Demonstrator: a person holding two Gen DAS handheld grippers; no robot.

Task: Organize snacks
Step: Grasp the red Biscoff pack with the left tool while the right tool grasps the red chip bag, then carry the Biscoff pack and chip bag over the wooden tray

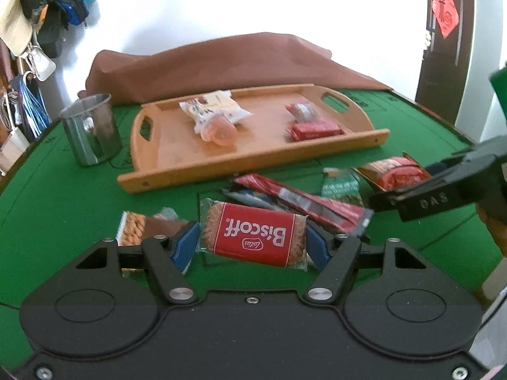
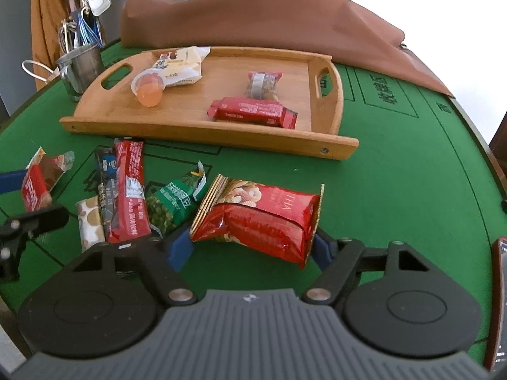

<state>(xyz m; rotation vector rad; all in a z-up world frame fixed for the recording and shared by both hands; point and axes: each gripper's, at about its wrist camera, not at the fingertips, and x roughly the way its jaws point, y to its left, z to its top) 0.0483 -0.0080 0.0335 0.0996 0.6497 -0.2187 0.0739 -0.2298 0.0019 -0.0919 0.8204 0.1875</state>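
Note:
My left gripper (image 1: 250, 247) is shut on a red Lotus Biscoff biscuit packet (image 1: 253, 232), held crosswise between its blue pads just above the green table. My right gripper (image 2: 250, 248) is shut on a red nut bag (image 2: 259, 218), whose ends touch both pads. In the left wrist view the right gripper (image 1: 412, 183) comes in from the right with that bag (image 1: 396, 174). A wooden tray (image 2: 206, 133) behind holds a white packet (image 2: 180, 63), an orange jelly cup (image 2: 149, 90), a red bar (image 2: 253, 110) and a clear-wrapped snack (image 2: 263, 84).
Loose on the felt lie a long red stick packet (image 2: 130, 190), a green pea packet (image 2: 171, 202), a dark blue packet (image 2: 104, 174) and a spotted packet (image 2: 90, 221). A steel cup (image 1: 90, 129) stands left of the tray. Brown cloth (image 1: 221, 63) lies behind.

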